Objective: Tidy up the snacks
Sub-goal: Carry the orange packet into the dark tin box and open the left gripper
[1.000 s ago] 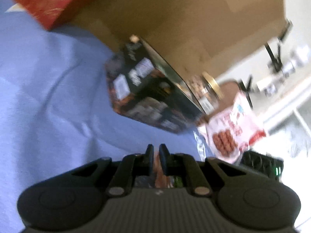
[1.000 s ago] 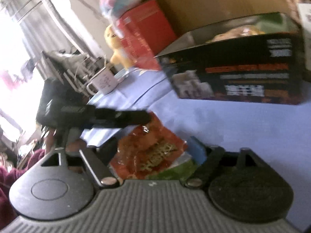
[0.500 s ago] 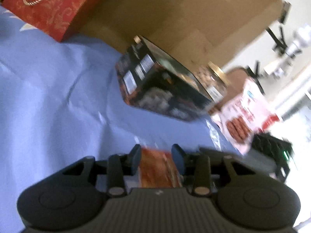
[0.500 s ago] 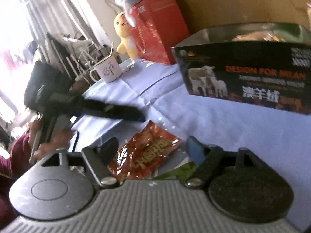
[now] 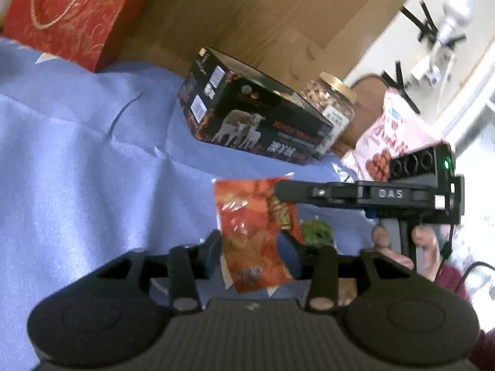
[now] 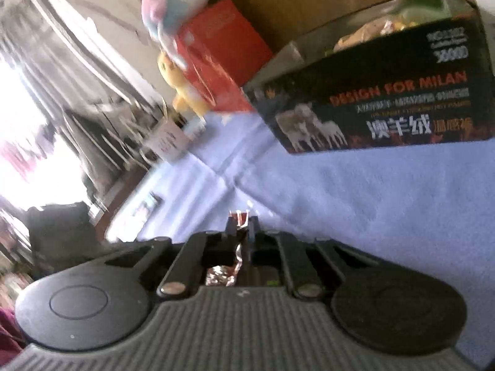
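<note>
A red-orange snack packet (image 5: 247, 216) hangs just over the blue tablecloth (image 5: 77, 160). My left gripper (image 5: 251, 255) is opening; the packet's lower part sits between its spread fingers, which do not press on it. Reaching in from the right, my right gripper (image 5: 280, 190) is shut on the packet's upper edge. In the right wrist view the right gripper (image 6: 243, 225) pinches the crinkled foil edge of the packet (image 6: 238, 252). A green packet (image 5: 318, 232) lies behind it. The open black box (image 5: 256, 114) (image 6: 371, 99) with snacks inside stands further back.
A nut jar (image 5: 331, 99) and a pink snack bag (image 5: 389, 142) stand right of the black box. A red gift bag (image 5: 71, 12) and a big cardboard box (image 5: 263, 15) line the back. Plush toys (image 6: 173, 9) and a mug (image 6: 167, 139) sit at the left.
My left gripper, shut on the packet a second ago, has spread its fingers and drawn back a little. My right gripper, open around the packet before, has closed on it.
</note>
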Tool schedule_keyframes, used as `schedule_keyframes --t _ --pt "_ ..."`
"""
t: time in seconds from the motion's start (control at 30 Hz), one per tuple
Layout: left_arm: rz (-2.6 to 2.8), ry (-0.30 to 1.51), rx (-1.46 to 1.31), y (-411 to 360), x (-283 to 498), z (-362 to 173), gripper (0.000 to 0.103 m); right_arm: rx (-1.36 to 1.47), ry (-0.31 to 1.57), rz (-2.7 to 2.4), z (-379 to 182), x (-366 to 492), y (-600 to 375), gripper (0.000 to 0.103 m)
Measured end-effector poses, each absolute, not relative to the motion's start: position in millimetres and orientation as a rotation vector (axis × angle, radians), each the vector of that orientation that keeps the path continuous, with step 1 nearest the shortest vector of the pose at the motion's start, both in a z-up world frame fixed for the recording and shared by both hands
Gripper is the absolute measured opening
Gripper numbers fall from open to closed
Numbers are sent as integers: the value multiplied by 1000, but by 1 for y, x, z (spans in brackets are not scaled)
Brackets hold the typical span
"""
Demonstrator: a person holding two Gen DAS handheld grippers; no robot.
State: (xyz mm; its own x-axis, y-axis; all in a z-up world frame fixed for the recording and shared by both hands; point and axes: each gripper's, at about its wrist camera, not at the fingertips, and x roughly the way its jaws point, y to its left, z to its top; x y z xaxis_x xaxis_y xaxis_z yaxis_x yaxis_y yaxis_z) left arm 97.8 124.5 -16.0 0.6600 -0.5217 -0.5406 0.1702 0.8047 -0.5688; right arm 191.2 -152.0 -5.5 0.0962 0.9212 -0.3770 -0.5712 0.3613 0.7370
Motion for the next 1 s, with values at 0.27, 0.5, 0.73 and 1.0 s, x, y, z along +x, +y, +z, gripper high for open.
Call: schedule_keyframes --t 0.27,0.5,0.73,1.0 --pt "-461 733 -665 123 132 -6 92 841 835 1121 -4 210 -197 6" --pt "-634 734 -800 95 176 -4 72 1227 699 1086 -11 217 -235 6" --pt "-635 671 -807 87 210 16 14 1250 618 949 -4 213 -248 7" --pt "-372 598 -626 108 246 49 15 1002 572 822 27 234 -202 6"
